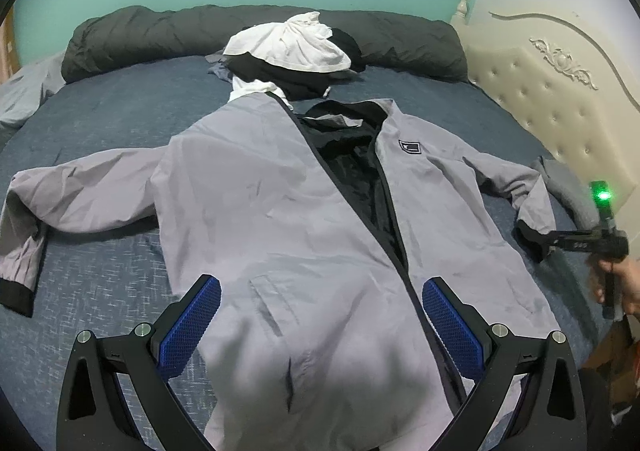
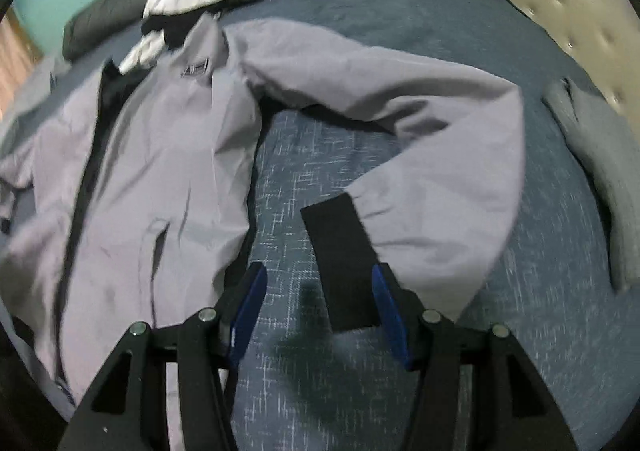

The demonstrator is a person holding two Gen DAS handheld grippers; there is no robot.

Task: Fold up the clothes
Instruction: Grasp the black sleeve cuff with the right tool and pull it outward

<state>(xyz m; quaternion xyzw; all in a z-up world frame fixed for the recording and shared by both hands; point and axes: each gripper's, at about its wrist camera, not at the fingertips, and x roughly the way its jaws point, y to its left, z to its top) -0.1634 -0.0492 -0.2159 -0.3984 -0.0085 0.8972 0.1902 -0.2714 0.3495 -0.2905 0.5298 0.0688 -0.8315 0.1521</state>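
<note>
R gripper is wide open w/ the black cuff of the jacket's sleeve lying between its pads, nearer the right-hand pad; nothing pinched. Judging by that, the step in hand is taking this cuff to bring the sleeve across the body. To do it well: come down flat so both pads straddle the cuff's rib, close on the cuff only and not the bed sheet under it, lift just enough to clear, then carry the sleeve inward w/o dragging the front panel. L gripper is also wide open, hovering over the lower front of the jacket, holding nothing; it's well placed to pin the hem while the sleeve moves.

Jacket: light grey, thin and slippery-looking fabric, black lining, black cuffs, small dark chest patch. Lies face-up on the bed, spread out, front open in a V, both sleeves out to the sides w/ the elbows bent. Creases across the body. Behind the collar sits a heap of white & dark clothes; grey garment lies near the headboard.
</note>
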